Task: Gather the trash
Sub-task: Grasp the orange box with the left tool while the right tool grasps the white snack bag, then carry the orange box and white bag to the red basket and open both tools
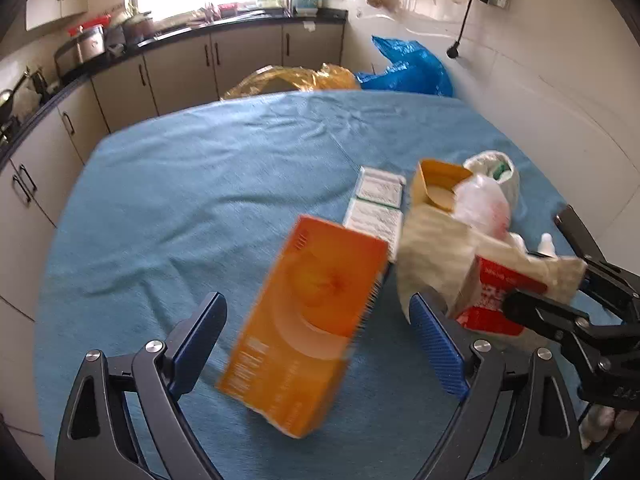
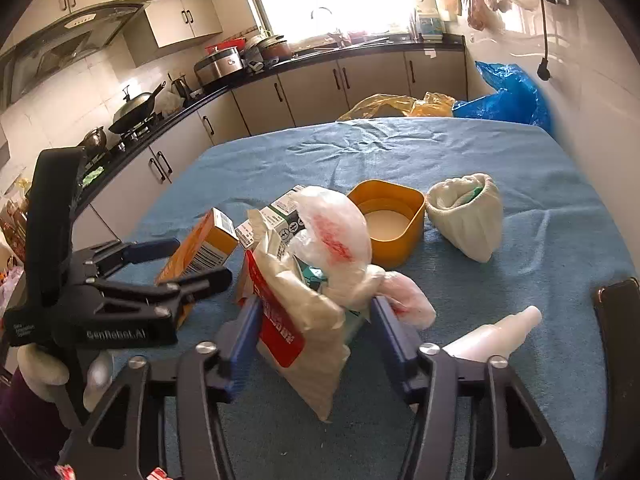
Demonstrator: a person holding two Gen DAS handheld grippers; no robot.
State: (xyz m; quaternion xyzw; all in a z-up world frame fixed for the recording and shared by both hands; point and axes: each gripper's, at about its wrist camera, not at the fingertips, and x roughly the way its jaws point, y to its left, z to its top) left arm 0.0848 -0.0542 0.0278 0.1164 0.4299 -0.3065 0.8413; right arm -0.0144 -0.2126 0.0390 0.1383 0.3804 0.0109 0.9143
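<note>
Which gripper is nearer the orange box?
Left. The left gripper straddles the orange box with open fingers; the right gripper is beside it, around the white bag.

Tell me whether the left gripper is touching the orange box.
Apart. The left wrist view shows blue cloth between the orange box and both pads of the left gripper.

A blue tablecloth [image 2: 400,152] covers the table. Behind, a wok [image 2: 134,110] sits on the stove, a rice cooker [image 2: 220,62] on the black counter [image 2: 360,46].
</note>
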